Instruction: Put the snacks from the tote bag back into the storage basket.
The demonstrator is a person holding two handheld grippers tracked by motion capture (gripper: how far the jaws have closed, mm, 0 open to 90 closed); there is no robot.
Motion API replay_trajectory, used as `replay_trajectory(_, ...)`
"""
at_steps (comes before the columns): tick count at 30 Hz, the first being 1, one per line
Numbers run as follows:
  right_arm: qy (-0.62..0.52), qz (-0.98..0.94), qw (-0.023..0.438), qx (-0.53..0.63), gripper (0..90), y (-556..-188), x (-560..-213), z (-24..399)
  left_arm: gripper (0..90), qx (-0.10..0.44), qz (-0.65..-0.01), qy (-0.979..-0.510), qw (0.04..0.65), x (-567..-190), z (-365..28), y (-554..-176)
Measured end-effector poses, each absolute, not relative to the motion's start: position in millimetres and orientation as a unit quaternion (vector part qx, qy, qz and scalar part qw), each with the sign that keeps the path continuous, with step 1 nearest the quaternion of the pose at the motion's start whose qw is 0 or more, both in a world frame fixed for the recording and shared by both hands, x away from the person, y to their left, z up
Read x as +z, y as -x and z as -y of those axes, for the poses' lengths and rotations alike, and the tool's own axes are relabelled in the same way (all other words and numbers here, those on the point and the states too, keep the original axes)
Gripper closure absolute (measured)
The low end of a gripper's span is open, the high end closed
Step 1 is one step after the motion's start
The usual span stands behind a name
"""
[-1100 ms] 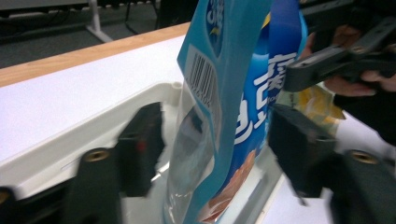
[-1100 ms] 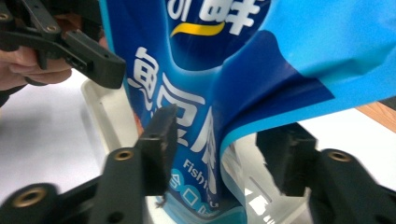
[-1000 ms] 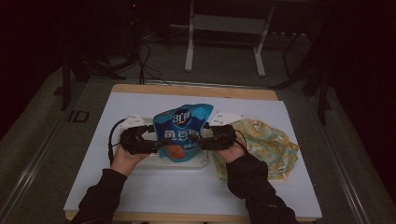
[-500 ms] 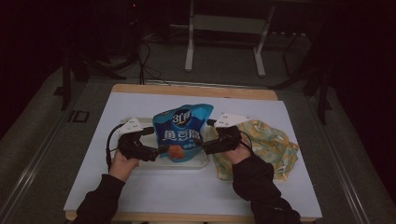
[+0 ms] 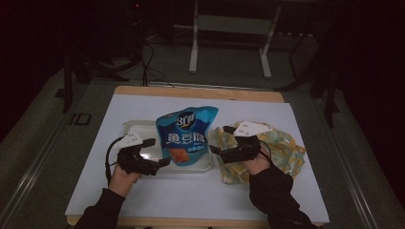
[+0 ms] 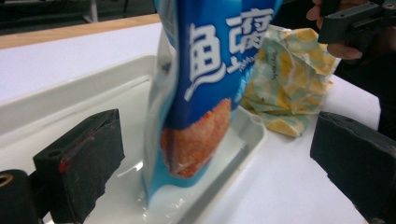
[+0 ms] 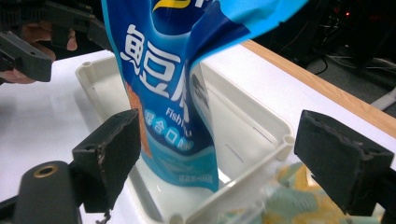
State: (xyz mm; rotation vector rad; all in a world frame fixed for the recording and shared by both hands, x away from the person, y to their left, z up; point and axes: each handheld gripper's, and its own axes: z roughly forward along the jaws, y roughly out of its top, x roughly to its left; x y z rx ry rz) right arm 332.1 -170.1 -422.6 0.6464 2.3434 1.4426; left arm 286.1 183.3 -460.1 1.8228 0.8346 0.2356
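Note:
A blue snack bag (image 5: 186,136) with white lettering stands upright in a shallow white tray (image 5: 131,125). Its bottom rests on the tray floor (image 6: 60,107), and nothing holds it. My left gripper (image 5: 160,151) sits just left of the bag, open, and the bag (image 6: 205,84) stands between and beyond its wide-apart jaws. My right gripper (image 5: 220,139) is open just right of the bag (image 7: 163,93), clear of it and over the tray's right rim (image 7: 252,126).
A crumpled yellow patterned bag (image 5: 286,152) lies on the white table sheet right of the tray, under the right hand. The wooden table edge (image 5: 200,91) runs along the back. Dark floor and a stand's legs lie beyond.
Both grippers were closed against the bag's sides a second ago. They have opened and drawn outward, and the bag now stands alone in the tray.

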Motion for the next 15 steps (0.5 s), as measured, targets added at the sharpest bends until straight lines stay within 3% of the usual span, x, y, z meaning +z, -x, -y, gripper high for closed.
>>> replay_trajectory(15,-0.250,-0.804,0.163,0.513,14.5,-303,-432,215,3.2,0.069,-0.359,-0.772,0.520,-488,-180,-256)
